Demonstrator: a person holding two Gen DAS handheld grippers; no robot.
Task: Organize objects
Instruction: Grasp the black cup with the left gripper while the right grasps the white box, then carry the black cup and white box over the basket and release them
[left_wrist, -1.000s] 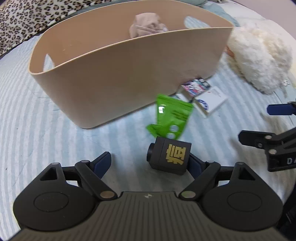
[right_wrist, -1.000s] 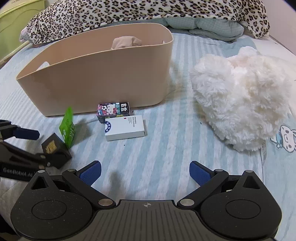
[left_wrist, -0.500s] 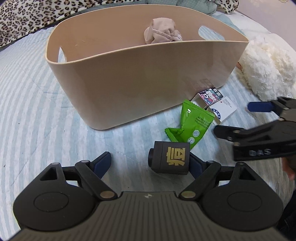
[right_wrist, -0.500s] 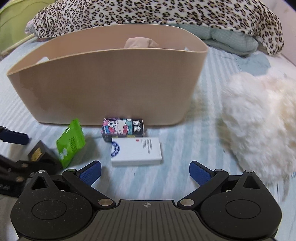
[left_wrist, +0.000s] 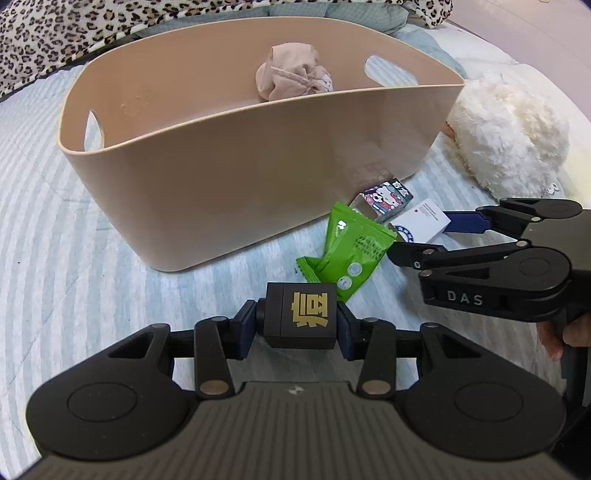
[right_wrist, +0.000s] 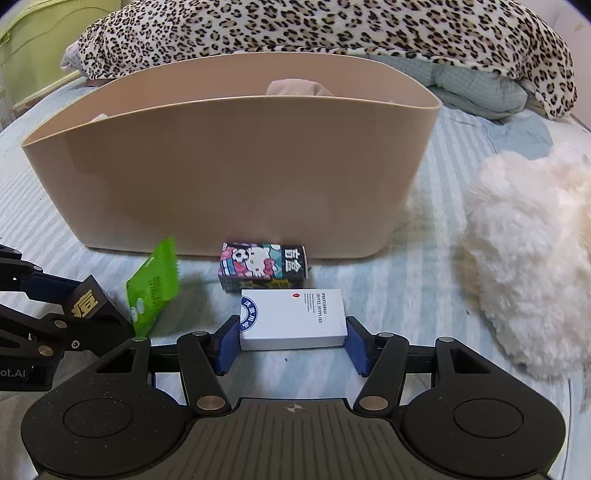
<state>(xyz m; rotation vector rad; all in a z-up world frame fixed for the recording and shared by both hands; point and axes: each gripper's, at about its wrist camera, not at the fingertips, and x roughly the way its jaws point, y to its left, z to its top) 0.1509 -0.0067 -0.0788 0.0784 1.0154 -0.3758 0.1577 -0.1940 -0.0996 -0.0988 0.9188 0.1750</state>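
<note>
My left gripper (left_wrist: 300, 326) is shut on a small black box with a gold character (left_wrist: 301, 320), low over the striped bedspread; the box also shows in the right wrist view (right_wrist: 86, 304). My right gripper (right_wrist: 291, 341) has its blue pads against both short ends of a white hotel-supplies box (right_wrist: 293, 319), which lies on the bed. A green snack packet (left_wrist: 351, 254) lies between the two boxes. A Hello Kitty box (right_wrist: 264, 266) stands against the beige basket (right_wrist: 236, 177), which holds a balled pink cloth (left_wrist: 291, 72).
A white fluffy plush (right_wrist: 532, 266) lies right of the basket. A leopard-print blanket (right_wrist: 325, 29) and a teal pillow (right_wrist: 480, 88) lie behind it. A green bin (right_wrist: 33, 48) stands at the far left.
My left gripper closed on the black box. My right gripper moved forward and left to the white box and closed on its ends.
</note>
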